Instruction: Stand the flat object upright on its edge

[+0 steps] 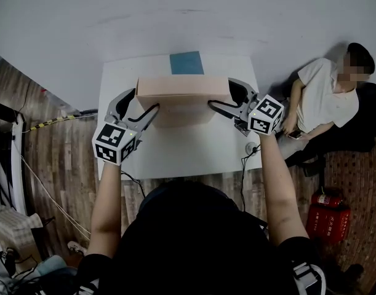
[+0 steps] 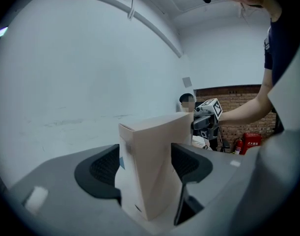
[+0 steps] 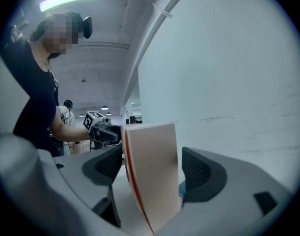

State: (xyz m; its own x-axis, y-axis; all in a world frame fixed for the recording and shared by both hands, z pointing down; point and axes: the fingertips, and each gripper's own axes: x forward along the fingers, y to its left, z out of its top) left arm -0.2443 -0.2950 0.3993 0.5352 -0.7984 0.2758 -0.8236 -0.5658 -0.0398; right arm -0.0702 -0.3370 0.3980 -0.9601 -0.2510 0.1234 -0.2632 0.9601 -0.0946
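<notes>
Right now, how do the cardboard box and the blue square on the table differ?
The cardboard box stands upright on its edge; the blue square lies flat. The box is tan and wider; the square is smaller. The left gripper and right gripper straddle the box's ends; neither is at the square. Both rest on the white table.

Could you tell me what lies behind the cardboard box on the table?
A blue square patch lies flat on the white table just behind the cardboard box. The box hides its near edge, so its full extent cannot be seen.
</notes>
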